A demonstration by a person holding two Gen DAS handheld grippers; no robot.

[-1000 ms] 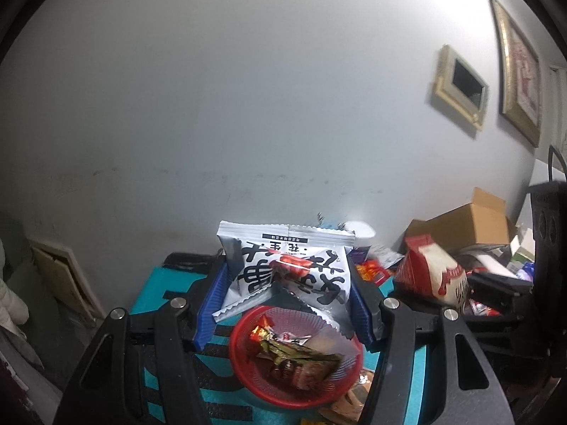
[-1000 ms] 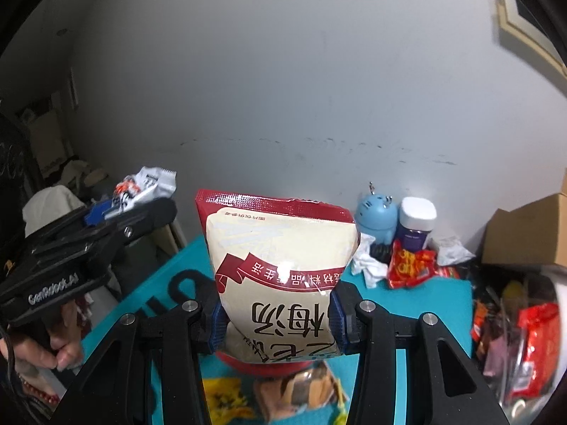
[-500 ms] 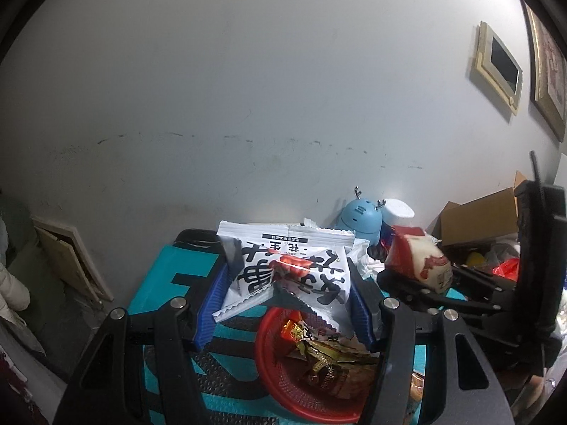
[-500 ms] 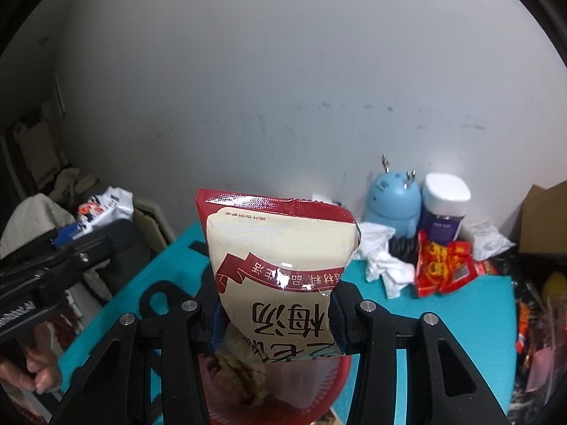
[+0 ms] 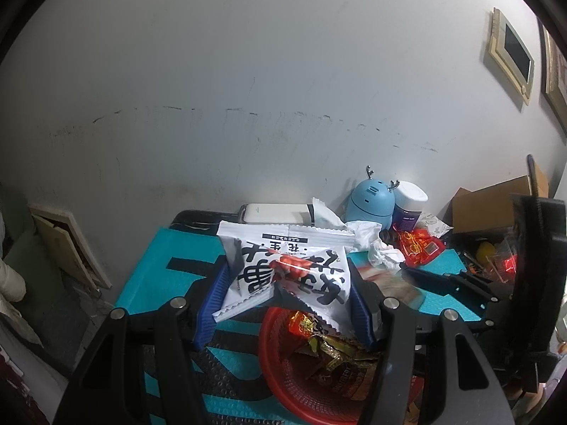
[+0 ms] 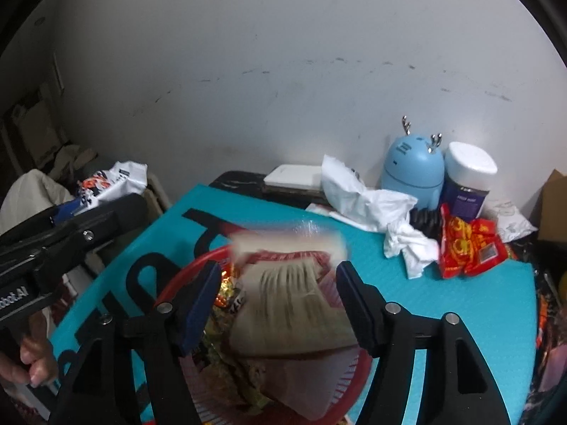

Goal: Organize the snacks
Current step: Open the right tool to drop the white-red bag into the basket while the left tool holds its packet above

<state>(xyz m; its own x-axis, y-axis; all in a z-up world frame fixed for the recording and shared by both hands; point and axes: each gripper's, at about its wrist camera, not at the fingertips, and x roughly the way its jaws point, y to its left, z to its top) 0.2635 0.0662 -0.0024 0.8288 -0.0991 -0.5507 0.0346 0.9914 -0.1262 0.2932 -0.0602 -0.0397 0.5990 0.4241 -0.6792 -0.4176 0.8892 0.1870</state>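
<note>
Right tongs point(image 6: 276, 304) stand with their jaws apart, just opened; the tan and red bag point(image 6: 294, 304) between them is blurred and free of both pads, dropping into the red basket point(image 5: 273, 361) directly below. Left tongs point(image 5: 283, 297) are clamped on a white bag with black lettering point(image 5: 287, 269), held just above the basket's near rim, over the wrappers point(image 5: 336, 357) already lying inside. A hand point(image 6: 35, 357) grips the left tool's handle at the edge of the right view.

By my reading, the step in hand is loading bags into the basket: one is being let go, the white one is next. That calls for bringing the left tongs further over the basket and spreading their jaws, then drawing both tools back.

Beyond the basket on the teal mat point(image 6: 471, 304) lie crumpled tissue point(image 6: 400, 233) and a red packet point(image 6: 467, 244), not yet gathered; a blue deer-shaped gadget point(image 6: 413, 170) and a white-capped jar point(image 6: 467, 177) stand against the wall.

A second ago both bags hung higher, the tan one gripped upright; both tools have since sunk toward the basket.
</note>
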